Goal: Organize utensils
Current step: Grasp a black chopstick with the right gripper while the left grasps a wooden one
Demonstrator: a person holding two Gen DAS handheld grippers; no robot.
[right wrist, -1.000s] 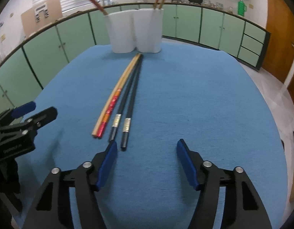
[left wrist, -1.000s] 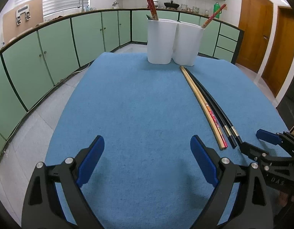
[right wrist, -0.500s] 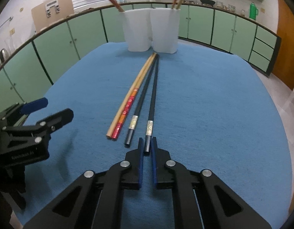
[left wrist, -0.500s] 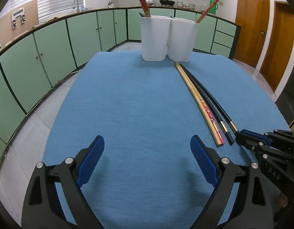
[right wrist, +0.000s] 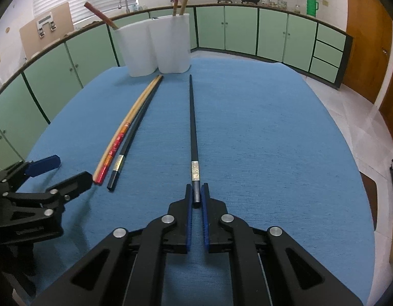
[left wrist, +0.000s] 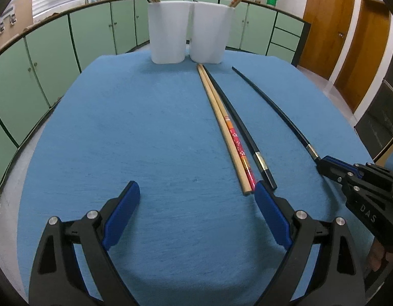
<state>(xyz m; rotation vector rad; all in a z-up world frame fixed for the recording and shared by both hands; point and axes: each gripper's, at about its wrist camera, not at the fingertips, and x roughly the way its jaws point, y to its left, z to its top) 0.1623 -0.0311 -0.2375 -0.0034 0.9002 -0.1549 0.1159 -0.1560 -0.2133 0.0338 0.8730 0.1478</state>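
My right gripper (right wrist: 195, 193) is shut on the thick end of a black chopstick (right wrist: 192, 127), which points toward the white holders (right wrist: 168, 46); it also shows in the left wrist view (left wrist: 273, 102). A wooden chopstick (left wrist: 222, 127), a red patterned chopstick (left wrist: 238, 148) and a second black chopstick (left wrist: 237, 125) lie side by side on the blue mat (left wrist: 145, 127). My left gripper (left wrist: 196, 199) is open and empty, its right finger (left wrist: 270, 216) just short of their near ends. Two white holders (left wrist: 191, 40) at the far edge hold chopsticks.
The mat covers a round table (right wrist: 273, 127). Green kitchen cabinets (left wrist: 94, 35) ring the room behind, with wooden doors (left wrist: 344, 38) at the right. The left gripper shows at the lower left of the right wrist view (right wrist: 46, 176).
My right gripper closed on one black chopstick and moved it right, away from the other three. My left gripper moved forward toward the chopsticks' near ends and stayed open.
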